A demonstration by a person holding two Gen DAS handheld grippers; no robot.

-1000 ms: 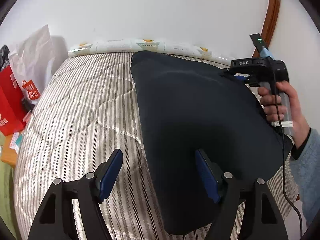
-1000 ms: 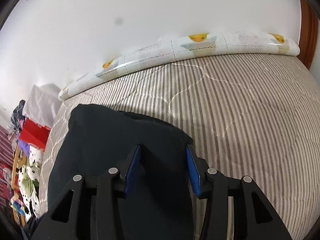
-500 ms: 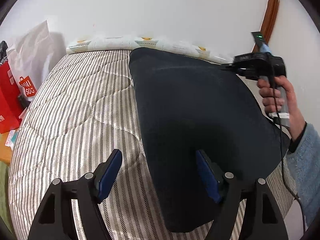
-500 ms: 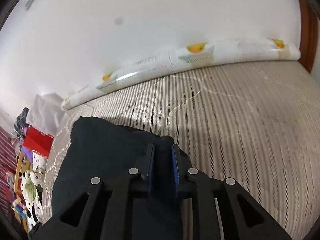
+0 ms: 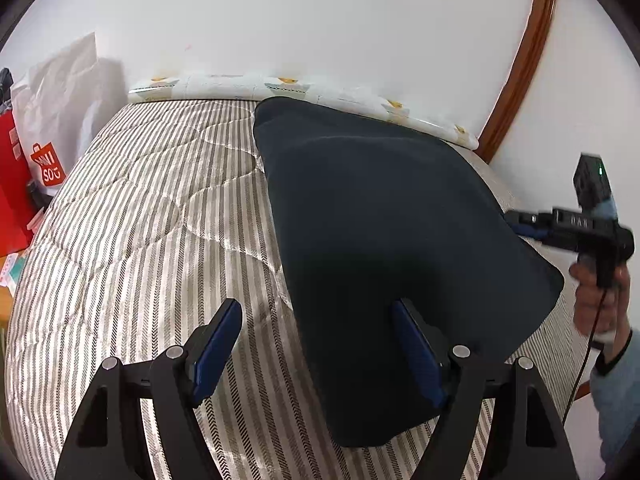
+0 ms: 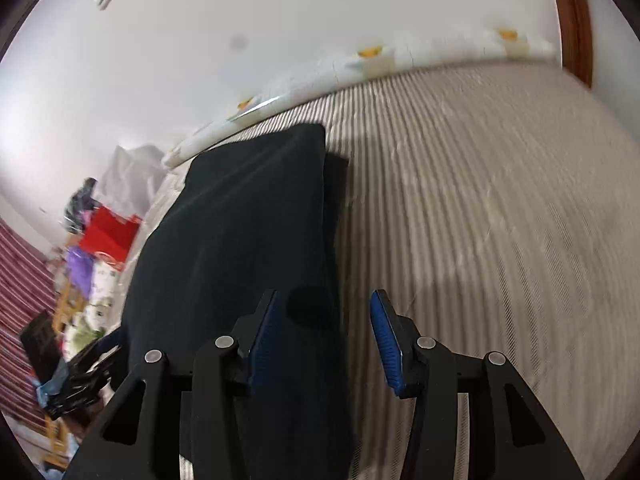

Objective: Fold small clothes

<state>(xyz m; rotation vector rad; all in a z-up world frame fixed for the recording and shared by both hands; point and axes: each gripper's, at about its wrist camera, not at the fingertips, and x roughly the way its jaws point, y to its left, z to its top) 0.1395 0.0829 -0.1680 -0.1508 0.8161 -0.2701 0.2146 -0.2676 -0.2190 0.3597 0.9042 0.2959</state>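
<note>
A dark navy garment (image 5: 384, 240) lies flat on the striped mattress (image 5: 152, 216), reaching from the far edge toward me. My left gripper (image 5: 316, 316) hangs open over its near left edge: the right finger is above the cloth, the left finger above bare mattress. At the garment's right edge a hand holds my right gripper (image 5: 516, 226). In the right wrist view that gripper (image 6: 322, 308) has its jaws opening. The garment's (image 6: 248, 240) right edge lies between and under them, and the pads do not press on it.
A white patterned roll (image 5: 304, 88) runs along the wall at the mattress's far edge. White and red shopping bags (image 5: 44, 160) and clutter stand left of the bed. A wooden door frame (image 5: 520, 60) rises at the right. Bare mattress (image 6: 480, 200) spreads right of the garment.
The right gripper shut on the garment's far right edge, drew it back toward the near right, and its jaws have parted again. The left gripper barely moved.
</note>
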